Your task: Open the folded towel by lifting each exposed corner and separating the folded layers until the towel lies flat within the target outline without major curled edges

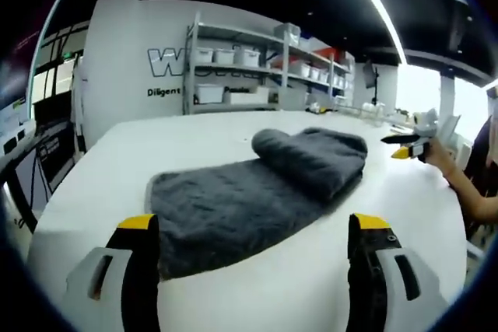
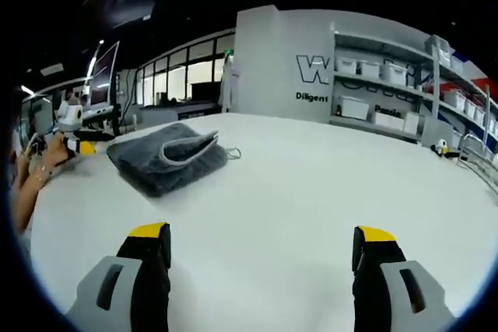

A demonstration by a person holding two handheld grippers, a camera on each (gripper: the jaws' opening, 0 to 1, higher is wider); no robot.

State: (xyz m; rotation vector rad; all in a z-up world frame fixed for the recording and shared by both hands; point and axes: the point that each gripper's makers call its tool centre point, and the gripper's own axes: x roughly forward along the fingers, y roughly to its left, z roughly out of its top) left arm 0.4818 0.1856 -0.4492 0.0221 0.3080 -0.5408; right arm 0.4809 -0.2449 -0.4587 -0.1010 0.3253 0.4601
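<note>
My left gripper (image 1: 253,250) jaws wide apart, holding nothing; grey towel (image 1: 257,196) mid-frame in left gripper view, near edge just beyond jaw tips, far end rolled over in thick fold. My right gripper (image 2: 261,258) likewise spread, empty; towel (image 2: 167,162) upper left in right gripper view, well apart from jaws, white table (image 2: 311,192) between. No target outline visible to me. Risks as I judge: pinching both layers at once, dragging whole towel across smooth top, leaving rolled end curled.
</note>
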